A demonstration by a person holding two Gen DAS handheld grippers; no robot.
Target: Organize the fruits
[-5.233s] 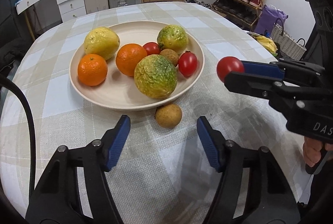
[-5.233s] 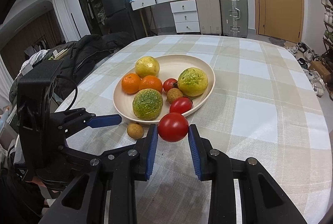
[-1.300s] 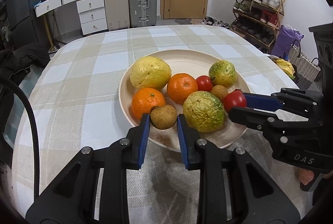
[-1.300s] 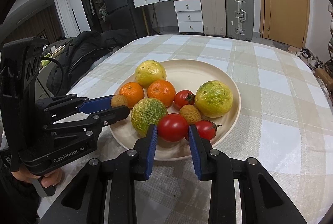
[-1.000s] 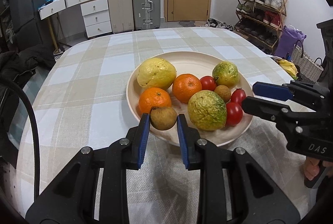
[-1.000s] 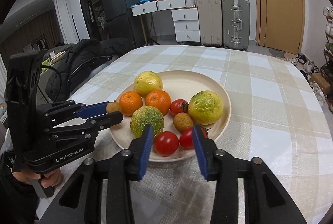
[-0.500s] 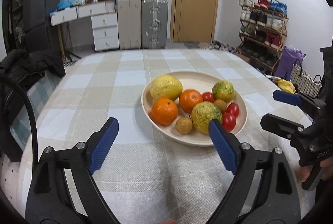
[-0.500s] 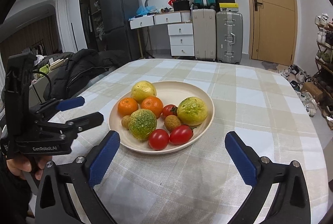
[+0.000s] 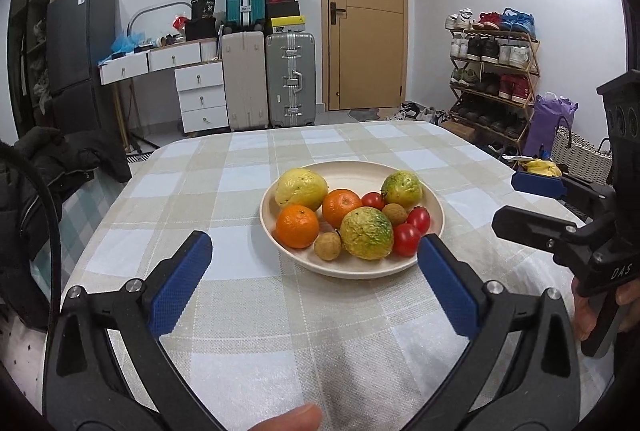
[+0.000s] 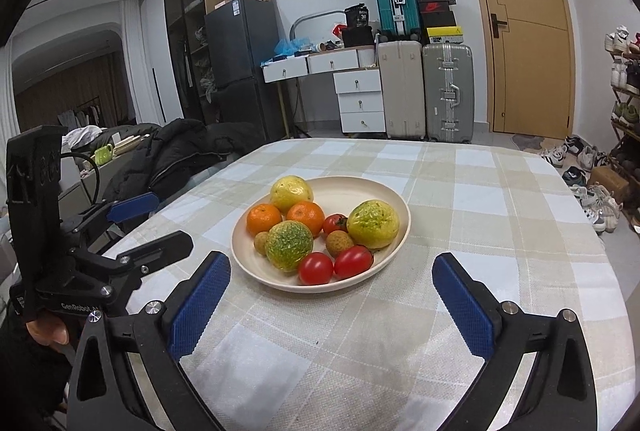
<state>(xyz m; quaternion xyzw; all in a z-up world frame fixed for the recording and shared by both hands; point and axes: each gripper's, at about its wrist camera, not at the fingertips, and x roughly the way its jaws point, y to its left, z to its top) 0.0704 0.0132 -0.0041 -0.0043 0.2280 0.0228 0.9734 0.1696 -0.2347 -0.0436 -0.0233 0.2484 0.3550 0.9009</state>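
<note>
Plate (image 10: 400,209) holds two oranges (image 10: 264,219), three tomatoes (image 10: 316,268), seemingly two longans (image 10: 339,242).

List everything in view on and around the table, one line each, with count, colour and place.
Round cream plate: 1, on the checked tablecloth, mid-table.
Round oranges: 2, orange, plate's left side.
Bumpy yellow-green fruits: 3, spread across the plate.
Small red tomatoes: 3, two at the near rim, one in the middle.
Small brown round fruits: 2, one central, one left.
Upright suitcases: 3, beige, silver, teal, by the wall.
Black jacket: 1, left of table.
Left hand-held gripper: open, empty.
Right hand-held gripper: open, empty.
</note>
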